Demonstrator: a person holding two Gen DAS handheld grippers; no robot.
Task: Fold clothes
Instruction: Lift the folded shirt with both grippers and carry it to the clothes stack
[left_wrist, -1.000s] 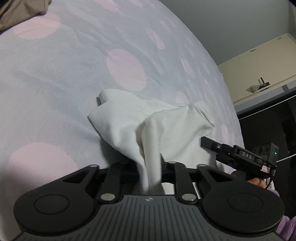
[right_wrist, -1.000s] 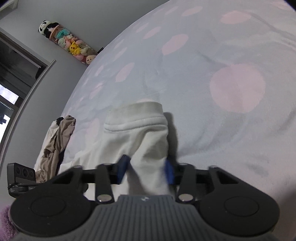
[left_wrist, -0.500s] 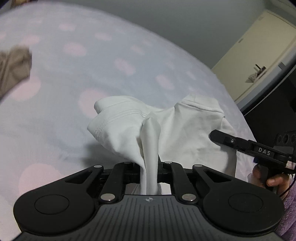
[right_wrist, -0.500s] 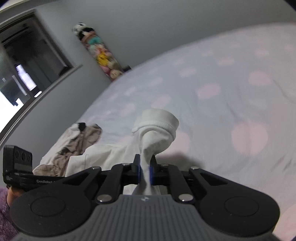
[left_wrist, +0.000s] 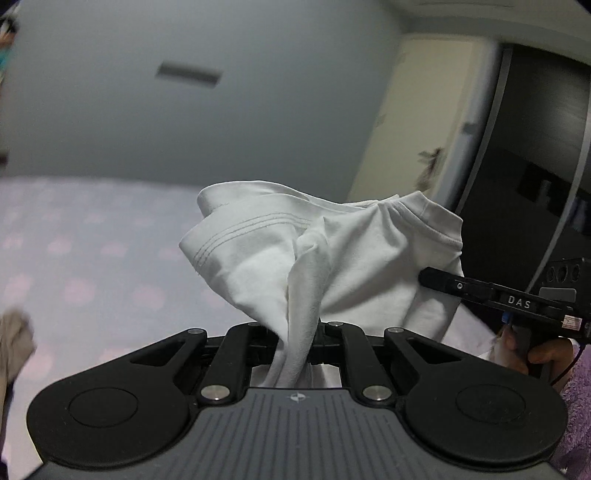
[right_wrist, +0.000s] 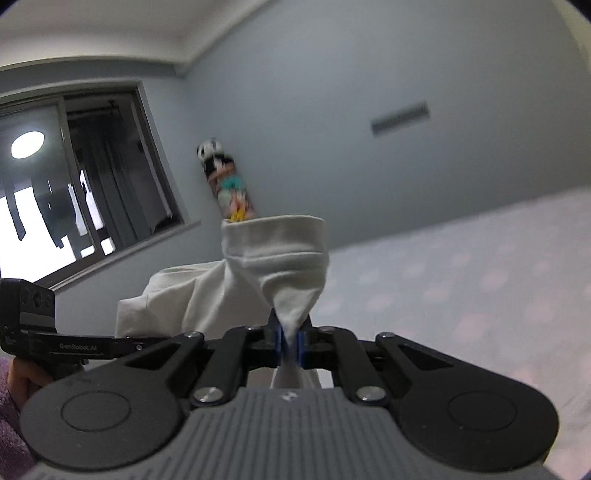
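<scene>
- Left wrist view: the left tool (left_wrist: 297, 334) is clamped on a twisted bunch of the white garment (left_wrist: 258, 258), which now hangs in the air in front of the wall; a second ago it lay on the bed (left_wrist: 74, 258) with the tool low over it.
- Off to the right, the right tool (left_wrist: 480, 291) is seen from the side, with a hand (left_wrist: 532, 350) and a purple sleeve (left_wrist: 576, 406) behind it. A beige garment (left_wrist: 14, 343) sits at the left edge, blurred.
- Right wrist view: the right tool (right_wrist: 290, 341) has narrowed from wide to pinching a cuff-like end of the garment (right_wrist: 280, 254) between its blue pads (right_wrist: 301, 343). The spotted bed (right_wrist: 480, 295) has dropped low and far to the right.
- The left tool (right_wrist: 74, 345) shows at the left edge, near the window (right_wrist: 74, 184).
- By my reading, the lift means the cloth is being raised to shake it open before any fold is laid down.
- No containers are visible in either view.
</scene>
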